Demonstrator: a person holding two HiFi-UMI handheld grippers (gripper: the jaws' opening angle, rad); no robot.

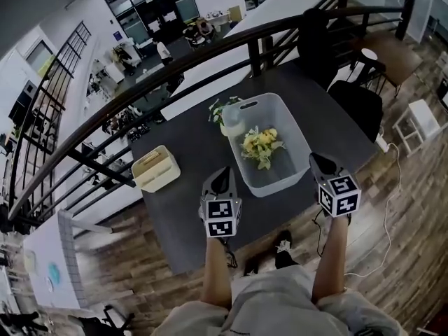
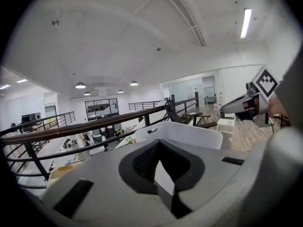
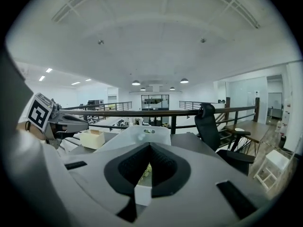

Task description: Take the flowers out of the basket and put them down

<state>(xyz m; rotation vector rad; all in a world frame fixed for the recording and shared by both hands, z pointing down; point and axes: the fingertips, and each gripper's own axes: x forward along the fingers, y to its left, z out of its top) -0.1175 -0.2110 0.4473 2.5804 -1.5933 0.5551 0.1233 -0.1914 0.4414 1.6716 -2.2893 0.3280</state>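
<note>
Flowers, a yellow bunch (image 1: 260, 145), lie inside the white basket (image 1: 299, 140) on the dark table (image 1: 185, 215). A paler sprig (image 1: 224, 110) sits at the basket's far left corner, seemingly over the rim. My left gripper (image 1: 223, 172) and right gripper (image 1: 314, 158) hang by the basket's near corners, one on each side, both clenched tip to tip on nothing. I judge the pick not yet begun. To do it well I would part the right jaws first, come down over the rim, take the stems rather than the blooms, squeeze lightly, and lift straight up. Then I would set them on bare tabletop, away from the beige box (image 1: 155, 168).
</note>
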